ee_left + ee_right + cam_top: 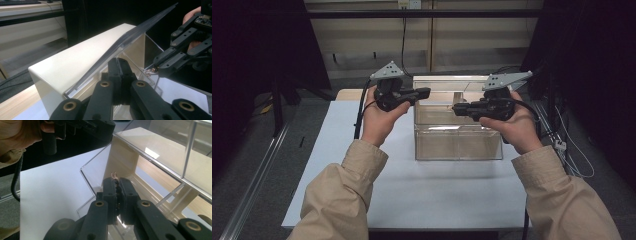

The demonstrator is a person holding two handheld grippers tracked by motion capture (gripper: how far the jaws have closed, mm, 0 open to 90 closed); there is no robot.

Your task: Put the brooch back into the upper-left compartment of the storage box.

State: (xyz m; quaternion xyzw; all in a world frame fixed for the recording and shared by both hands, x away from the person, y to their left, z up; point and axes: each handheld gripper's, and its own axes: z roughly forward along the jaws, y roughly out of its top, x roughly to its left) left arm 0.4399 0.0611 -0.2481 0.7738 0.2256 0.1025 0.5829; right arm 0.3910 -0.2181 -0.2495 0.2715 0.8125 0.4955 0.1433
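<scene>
The box point(458, 142) was clear, glossy plastic with smooth walls that caught the light, and its raised lid point(140, 27) looked like the same transparent sheet. Behind the box, a cream panel point(82, 57) had a smooth, faintly shiny finish. The bench point(412, 195) under the box was matt white, with a pale wood strip point(349, 94) at its far edge. Beside the box, each hand-held gripper, left point(426, 91) and right point(455, 107), was matt black plastic with brass-coloured pivots, and the right one pinched a small coppery metal clip point(114, 175). The sleeves point(342, 195) were soft tan cloth.
</scene>
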